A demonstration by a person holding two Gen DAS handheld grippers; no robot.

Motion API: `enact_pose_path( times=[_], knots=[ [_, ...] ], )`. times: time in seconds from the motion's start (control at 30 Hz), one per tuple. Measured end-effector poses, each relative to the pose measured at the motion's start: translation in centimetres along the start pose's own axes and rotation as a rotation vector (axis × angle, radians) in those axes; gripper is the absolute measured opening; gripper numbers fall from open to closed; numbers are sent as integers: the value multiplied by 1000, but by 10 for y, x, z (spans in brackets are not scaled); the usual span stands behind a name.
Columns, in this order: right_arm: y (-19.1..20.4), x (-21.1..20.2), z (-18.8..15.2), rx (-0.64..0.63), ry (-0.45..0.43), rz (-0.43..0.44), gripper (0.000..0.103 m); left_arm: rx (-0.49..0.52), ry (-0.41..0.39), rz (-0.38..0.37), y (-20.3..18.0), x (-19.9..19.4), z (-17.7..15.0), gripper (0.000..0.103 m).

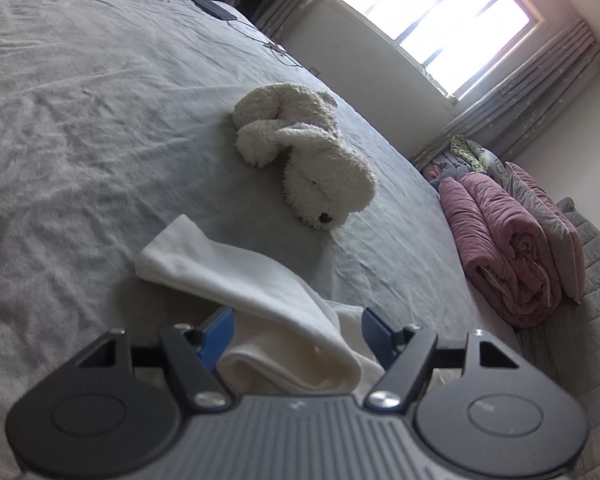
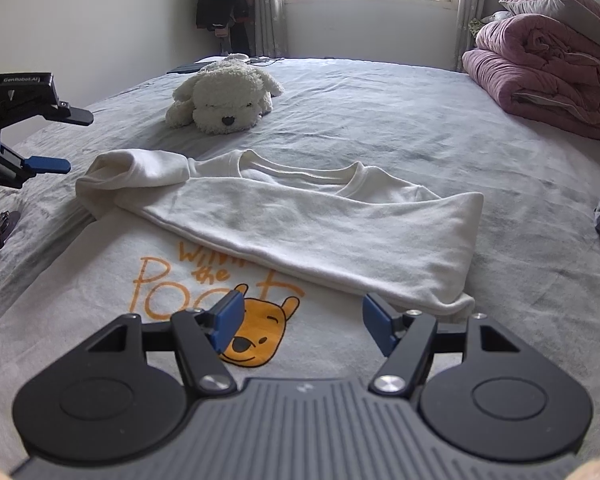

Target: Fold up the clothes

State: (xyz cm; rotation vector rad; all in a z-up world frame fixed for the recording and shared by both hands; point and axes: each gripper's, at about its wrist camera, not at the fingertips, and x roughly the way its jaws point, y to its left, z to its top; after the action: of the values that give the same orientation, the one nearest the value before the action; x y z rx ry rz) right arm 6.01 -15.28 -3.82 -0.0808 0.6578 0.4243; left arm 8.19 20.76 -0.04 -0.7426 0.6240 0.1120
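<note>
A: Through the left wrist camera, the left gripper (image 1: pixel 298 334) stands with its blue pads apart. A cream sleeve (image 1: pixel 236 276) of the sweatshirt runs between them, but neither pad presses it, so the claw looks released. The sleeve's cuff end points away up the grey bedsheet (image 1: pixel 80 120), toward the plush dog (image 1: pixel 304 152) (which lies well apart from it).

B: And from the right wrist camera?

A: The right gripper (image 2: pixel 303 322) hovers with its jaws spread and nothing between them, over the Winnie the Pooh print (image 2: pixel 220 300). The sweatshirt (image 2: pixel 300 216) lies flat on the bed, front up, neckline (image 2: pixel 300 172) toward the plush dog and window, so its long axis runs from the camera toward the far end of the bed. One long sleeve is already laid slantwise across the chest; the other sleeve is bunched at the far left shoulder, just beside the left gripper, which is seen side-on with pads apart.

B: So which step?

A: Sleeve folding, by the look of it. The next move probably calls for laying that bunched sleeve flat across the chest, then taking the hem (out of sight below) up toward the neckline.
</note>
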Motion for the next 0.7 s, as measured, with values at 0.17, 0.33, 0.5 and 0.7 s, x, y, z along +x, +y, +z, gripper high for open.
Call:
enact_pose_path(
  times=[0.17, 0.33, 0.5, 0.7],
  knots=[
    [-1, 1, -1, 1, 4, 1, 69, -19, 13, 54, 7, 23, -1, 70],
    [-2, 2, -1, 6, 9, -1, 69, -65, -27, 136, 15, 42, 0, 63],
    [-2, 2, -2, 6, 9, 0, 69, -79, -89, 169, 21, 48, -1, 31],
    [-1, 1, -1, 5, 3, -1, 69, -24, -172, 150, 12, 34, -1, 5]
  ],
)
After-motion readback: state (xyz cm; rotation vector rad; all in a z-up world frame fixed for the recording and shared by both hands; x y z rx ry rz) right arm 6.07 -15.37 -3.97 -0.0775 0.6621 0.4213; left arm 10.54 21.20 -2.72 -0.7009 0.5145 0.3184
